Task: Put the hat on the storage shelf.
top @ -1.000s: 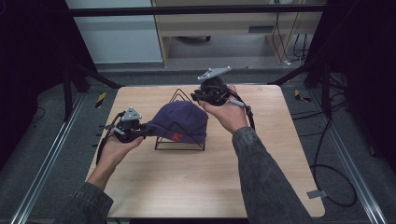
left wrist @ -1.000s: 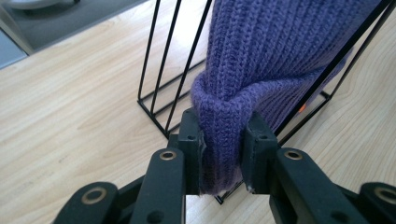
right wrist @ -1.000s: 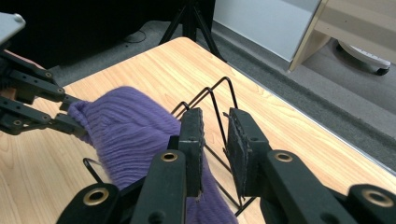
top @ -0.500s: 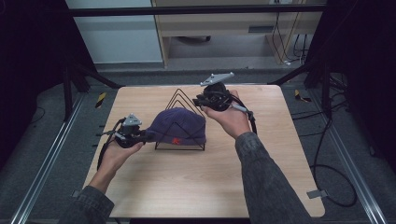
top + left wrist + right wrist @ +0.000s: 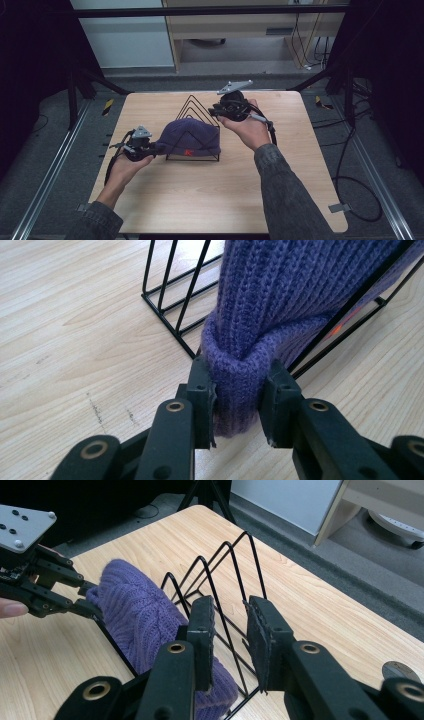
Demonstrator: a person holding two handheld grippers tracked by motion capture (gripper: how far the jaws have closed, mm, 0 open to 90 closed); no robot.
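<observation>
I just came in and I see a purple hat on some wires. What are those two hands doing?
A person holds a gripper in each hand at a wooden table. The left gripper is pinching the folded edge of a purple knit hat, which is draped over a black wire rack. The right gripper hovers beside the rack's far end, holding nothing, its jaws a little apart.

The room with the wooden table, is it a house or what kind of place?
Probably a lab or workshop, not a house. The wooden table stands inside a dark metal frame, loose cables trail over the grey floor, and the person works with a hand-held gripper on a purple hat.
</observation>
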